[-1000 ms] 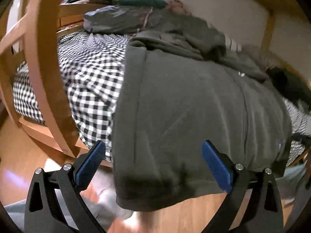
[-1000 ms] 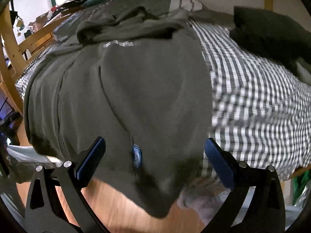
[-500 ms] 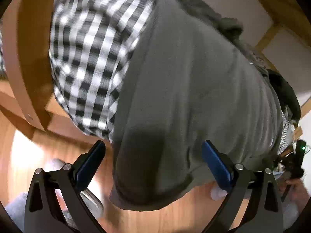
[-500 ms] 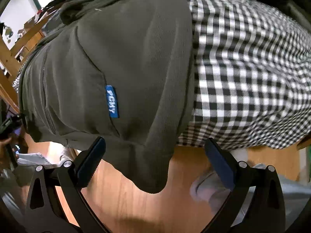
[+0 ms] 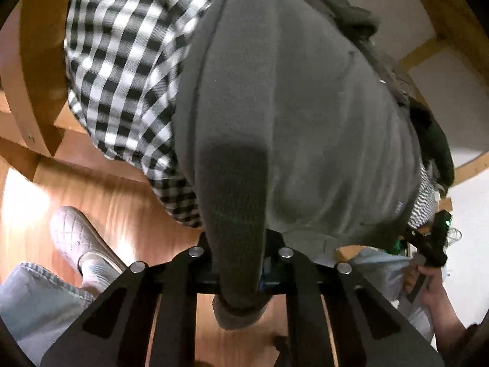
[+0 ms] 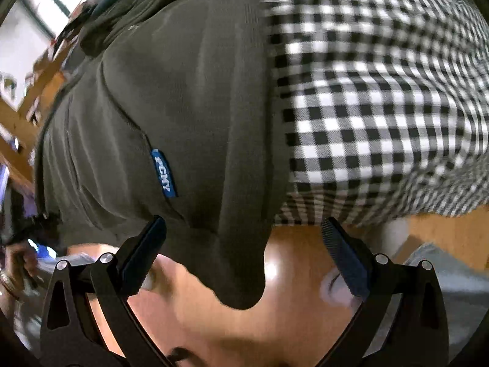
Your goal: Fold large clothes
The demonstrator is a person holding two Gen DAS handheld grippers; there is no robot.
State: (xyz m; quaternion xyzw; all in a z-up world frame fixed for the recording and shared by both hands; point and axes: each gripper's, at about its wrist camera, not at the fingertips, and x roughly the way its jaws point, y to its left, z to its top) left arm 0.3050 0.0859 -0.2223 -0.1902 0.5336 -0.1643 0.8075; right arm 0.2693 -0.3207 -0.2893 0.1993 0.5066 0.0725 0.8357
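Garment [image 5: 290,116] lies on the checked bedcover [image 5: 122,61], its hem hanging over the floor [image 6: 290,321]

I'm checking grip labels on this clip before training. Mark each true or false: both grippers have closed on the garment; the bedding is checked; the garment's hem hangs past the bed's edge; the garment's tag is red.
1. Both grippers have closed on the garment: false. The left gripper pinches the grey garment; the right gripper is open around its corner.
2. Checked bedding: true.
3. Hem hangs past the edge: true.
4. Red tag: false. The tag is blue.
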